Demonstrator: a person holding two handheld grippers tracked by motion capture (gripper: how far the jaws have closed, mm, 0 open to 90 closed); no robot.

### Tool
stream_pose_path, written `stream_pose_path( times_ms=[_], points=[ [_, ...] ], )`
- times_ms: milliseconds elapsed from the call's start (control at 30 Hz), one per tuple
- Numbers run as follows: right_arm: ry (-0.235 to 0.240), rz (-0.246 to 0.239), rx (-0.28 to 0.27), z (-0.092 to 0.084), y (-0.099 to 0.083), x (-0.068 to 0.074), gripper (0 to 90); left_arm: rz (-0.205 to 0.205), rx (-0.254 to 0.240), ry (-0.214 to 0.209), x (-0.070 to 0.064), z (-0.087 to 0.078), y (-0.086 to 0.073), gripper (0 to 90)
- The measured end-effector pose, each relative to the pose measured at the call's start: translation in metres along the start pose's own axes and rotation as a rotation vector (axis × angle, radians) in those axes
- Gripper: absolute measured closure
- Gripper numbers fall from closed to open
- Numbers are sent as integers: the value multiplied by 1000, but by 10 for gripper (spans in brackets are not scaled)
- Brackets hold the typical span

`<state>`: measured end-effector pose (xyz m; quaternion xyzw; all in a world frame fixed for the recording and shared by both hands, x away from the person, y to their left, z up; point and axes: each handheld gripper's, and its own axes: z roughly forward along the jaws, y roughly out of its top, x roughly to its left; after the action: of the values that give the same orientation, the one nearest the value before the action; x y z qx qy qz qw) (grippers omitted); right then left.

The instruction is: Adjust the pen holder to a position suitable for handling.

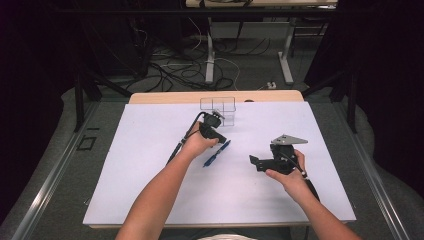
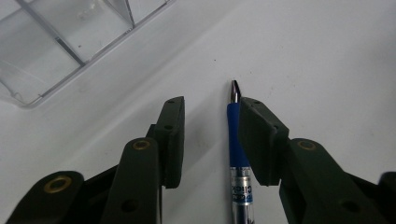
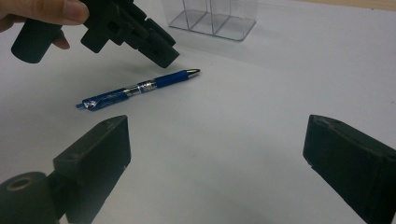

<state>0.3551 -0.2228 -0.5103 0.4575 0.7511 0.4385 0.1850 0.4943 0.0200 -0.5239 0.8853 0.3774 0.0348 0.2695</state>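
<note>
A blue pen point(image 1: 217, 153) is seen lying flat on the white sheet point(image 1: 150, 190) that covers the desk point(image 1: 165, 97), near the middle of it. In the high view the left tool point(image 1: 220, 140) is held just over the pen's far end, and the pen runs diagonally from there back toward the person.

In the left gripper view the pen point(image 2: 236, 140) is found between the two spread jaws of the left tool point(image 2: 210, 135), though not centred: its blue grip lies close against the right-hand jaw, while a clear gap is left to the other jaw. The metal tip reaches just past the jaw ends. Nothing is pinched; whether the pen is touched by the near jaw cannot be told. A clear plastic organiser point(image 2: 60, 42) with dividers is seen beyond, apart from the pen.

In the right gripper view the left tool point(image 3: 161, 53) is shown hanging just above the pen point(image 3: 140, 87), near its tip end, with the organiser point(image 3: 212, 21) standing farther back.

The right tool point(image 1: 255, 161) is held well apart from the pen, to its right, and its jaws are spread wide with only bare sheet between them point(image 3: 215, 154).
</note>
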Motion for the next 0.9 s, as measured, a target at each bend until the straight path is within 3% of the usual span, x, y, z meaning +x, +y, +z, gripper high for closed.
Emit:
stream_pose_path(
  times_ms=[600, 900],
  points=[
    [-1, -3, 11, 0, -1, 0, 70, -12, 59, -41, -8, 11, -1, 703],
    [6, -9, 10, 0, 0, 2, 0, -12, 88, -44, -11, 14, -1, 744]
  ],
)
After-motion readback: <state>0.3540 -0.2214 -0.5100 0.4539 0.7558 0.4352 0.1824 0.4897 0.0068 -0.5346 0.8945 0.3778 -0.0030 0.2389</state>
